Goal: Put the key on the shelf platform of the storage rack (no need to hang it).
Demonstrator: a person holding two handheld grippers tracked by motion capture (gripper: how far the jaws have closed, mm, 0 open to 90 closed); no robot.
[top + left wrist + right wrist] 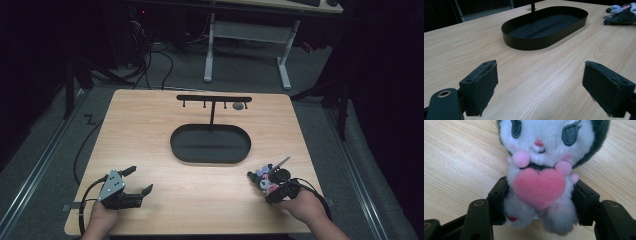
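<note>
A small plush toy point(539, 157) with a white face, dark hood and pink heart lies on the wooden table point(150, 125) near its front right corner. My right gripper point(539, 197) is shut on the toy's lower body, one pad pressing each side below the heart. In the high view the toy point(265, 180) lies just ahead of that gripper point(272, 187). My left gripper point(141, 179) rests at the front left, open, with only bare wood between its pads point(484, 85). The left gripper view also catches the toy point(621, 13) at its far right.
A black oval tray point(175, 145) sits in the table's middle, its rim point(531, 45) ahead of my left gripper. Behind it stands a black T-shaped rack point(214, 98) with small hooks and a grey round piece point(238, 106). Cables and a desk frame point(285, 65) lie beyond the table.
</note>
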